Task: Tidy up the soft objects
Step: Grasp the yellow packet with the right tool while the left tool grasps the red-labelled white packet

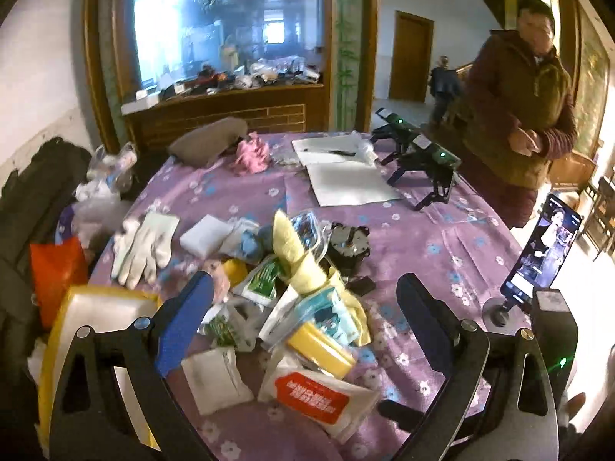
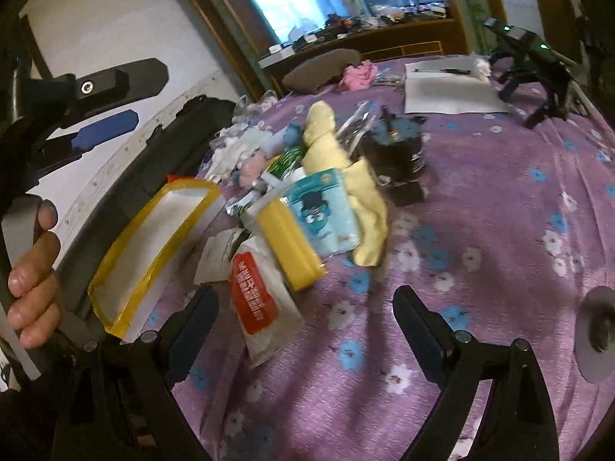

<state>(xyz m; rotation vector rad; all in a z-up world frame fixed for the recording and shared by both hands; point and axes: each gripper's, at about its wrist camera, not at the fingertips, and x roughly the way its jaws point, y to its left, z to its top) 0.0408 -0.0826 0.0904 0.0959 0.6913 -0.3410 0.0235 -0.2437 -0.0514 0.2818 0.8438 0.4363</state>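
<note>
Left wrist view: the left gripper (image 1: 305,299) is held with jaws spread wide and empty above a heap of soft goods on the worktop (image 1: 423,238), which is draped in purple floral cloth. A knitted white glove (image 1: 144,244), a rolled yellow towel (image 1: 298,257), a yellow sponge block (image 1: 321,349) and a crinkled red-labelled wipes pack (image 1: 317,390) are noted.

Right wrist view: the right gripper (image 2: 303,317) is likewise wide and empty, just beside the wipes pack (image 2: 257,299). The sponge block (image 2: 290,244) lies against a glossy cartoon-printed pouch (image 2: 326,211); a yellow-rimmed box (image 2: 153,246) sits at the worktop edge.

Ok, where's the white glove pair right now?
In the left wrist view, the white gloves lie flat on the purple tablecloth, at the pile's left edge, left of the white folded cloth and beyond the yellow-rimmed box.
</note>
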